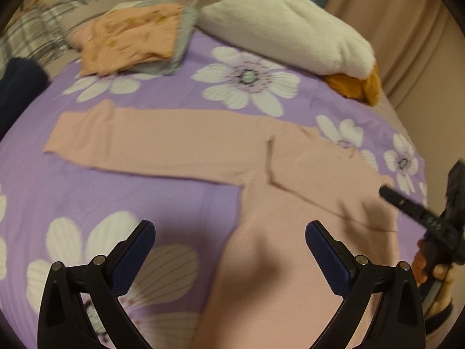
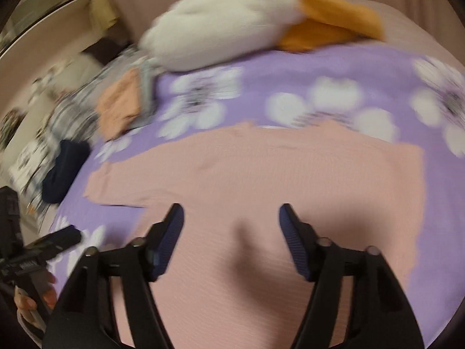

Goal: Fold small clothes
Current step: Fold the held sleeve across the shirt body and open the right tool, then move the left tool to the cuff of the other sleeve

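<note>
Both my grippers, left (image 1: 229, 257) and right (image 2: 231, 237), hang spread above a flat pink ribbed shirt (image 1: 284, 261), one sleeve (image 1: 145, 142) stretched left on the purple flowered sheet (image 1: 151, 200). Farther: folded clothes (image 1: 130, 37), a white plush (image 1: 279, 26).

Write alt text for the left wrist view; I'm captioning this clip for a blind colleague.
A pink long-sleeved top lies flat on a purple flowered bedspread, one sleeve stretched left and the other folded across the chest, below the open left tool. Behind lie a folded peach garment and a white plush toy; the right tool shows at the right edge.
</note>
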The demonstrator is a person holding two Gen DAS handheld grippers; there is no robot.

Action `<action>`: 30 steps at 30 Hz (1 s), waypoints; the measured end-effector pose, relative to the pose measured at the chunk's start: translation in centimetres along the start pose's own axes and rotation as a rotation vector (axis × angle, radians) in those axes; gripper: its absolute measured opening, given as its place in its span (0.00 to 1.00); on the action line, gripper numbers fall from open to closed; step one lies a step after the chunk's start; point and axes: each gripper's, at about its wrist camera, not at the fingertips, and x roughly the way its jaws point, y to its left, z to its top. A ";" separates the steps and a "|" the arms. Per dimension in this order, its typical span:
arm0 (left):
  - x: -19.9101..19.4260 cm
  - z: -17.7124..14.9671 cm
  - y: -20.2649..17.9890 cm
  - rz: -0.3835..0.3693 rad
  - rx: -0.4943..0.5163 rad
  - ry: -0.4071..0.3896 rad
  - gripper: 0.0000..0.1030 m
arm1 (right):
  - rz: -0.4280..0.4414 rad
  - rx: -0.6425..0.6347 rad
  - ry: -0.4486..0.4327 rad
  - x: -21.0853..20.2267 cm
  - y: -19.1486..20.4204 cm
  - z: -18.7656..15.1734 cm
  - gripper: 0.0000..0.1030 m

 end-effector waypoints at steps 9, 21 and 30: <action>4.3 2.0 -4.8 -0.033 0.112 0.027 0.99 | -0.151 0.231 -0.007 -0.4 -10.2 -3.0 0.20; 4.1 1.1 1.1 -0.037 -0.069 0.042 0.99 | -0.030 0.256 -0.086 -4.1 -9.5 -4.3 0.49; 0.9 1.2 14.1 -0.012 -0.419 -0.044 0.99 | 0.080 0.186 -0.082 -5.1 -4.0 -6.1 0.54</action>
